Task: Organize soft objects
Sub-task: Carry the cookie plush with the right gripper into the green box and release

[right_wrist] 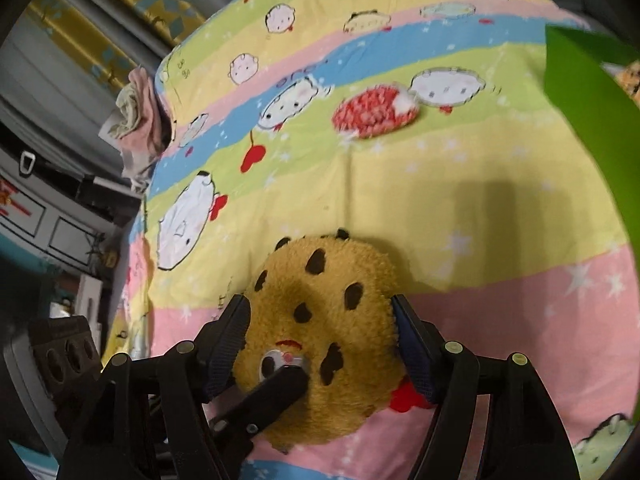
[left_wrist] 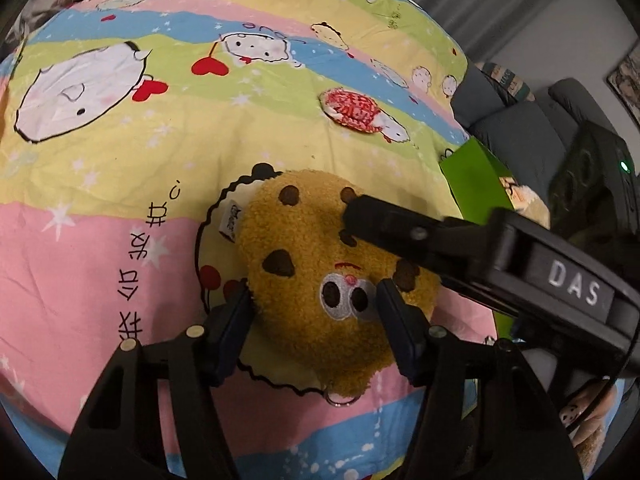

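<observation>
Cookie plush (left_wrist: 320, 264) between both grippers' fingers – left gripper (left_wrist: 316, 320) pinching its face, right gripper (right_wrist: 320, 344) apart, flanking. Light, squashy – best gripped mid-body.

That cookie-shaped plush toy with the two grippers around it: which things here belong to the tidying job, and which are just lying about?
Part of the job:
- cookie plush
- red-and-white soft toy
- green bag
- left gripper
- right gripper

Just lying about:
- cartoon bedsheet
- bundled cloth at the bed's edge
- grey sofa
</observation>
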`<state>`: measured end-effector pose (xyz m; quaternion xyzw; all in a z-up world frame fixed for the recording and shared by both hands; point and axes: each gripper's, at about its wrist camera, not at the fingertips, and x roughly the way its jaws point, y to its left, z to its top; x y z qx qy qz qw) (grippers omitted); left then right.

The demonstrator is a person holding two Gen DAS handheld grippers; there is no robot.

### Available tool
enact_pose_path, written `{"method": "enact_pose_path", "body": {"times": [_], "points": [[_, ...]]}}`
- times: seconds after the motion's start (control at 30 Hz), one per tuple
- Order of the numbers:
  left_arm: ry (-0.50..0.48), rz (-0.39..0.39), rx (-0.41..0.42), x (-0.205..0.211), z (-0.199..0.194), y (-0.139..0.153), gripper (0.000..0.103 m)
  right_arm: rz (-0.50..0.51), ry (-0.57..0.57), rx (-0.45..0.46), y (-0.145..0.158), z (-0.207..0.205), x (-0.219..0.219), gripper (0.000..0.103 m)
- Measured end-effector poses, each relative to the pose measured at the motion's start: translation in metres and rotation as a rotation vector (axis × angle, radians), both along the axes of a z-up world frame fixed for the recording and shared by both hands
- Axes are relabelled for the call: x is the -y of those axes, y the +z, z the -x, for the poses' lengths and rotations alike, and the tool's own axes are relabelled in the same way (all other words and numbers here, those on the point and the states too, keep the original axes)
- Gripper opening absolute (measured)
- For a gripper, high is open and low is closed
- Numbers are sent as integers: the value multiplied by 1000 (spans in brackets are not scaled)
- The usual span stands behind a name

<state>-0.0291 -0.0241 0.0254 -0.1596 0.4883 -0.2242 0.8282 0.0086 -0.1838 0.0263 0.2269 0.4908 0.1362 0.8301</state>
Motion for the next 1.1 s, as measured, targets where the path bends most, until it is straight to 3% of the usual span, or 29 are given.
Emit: {"method": "enact_pose_path", "body": {"times": [0.27,0.43,0.53,0.63,0.9,1.1], "points": [[-50,31,93,4,18,26,61,-61,27,29,16,13,1,74],[-67,49,151,14,25,44,61,-66,9,108,43,28,8,74],[-93,85,202,24,26,64,61,-43,-19,158,64,36,23,74],[-112,109,244,37,26,81,61,-97,-64,192,78,45,49,74],[-246,120,338,129,41,122,61,-115,-297,368,118,93,138,74],[-359,124,371,195,44,129,61,-198,-460,419,117,123,208,74]]}}
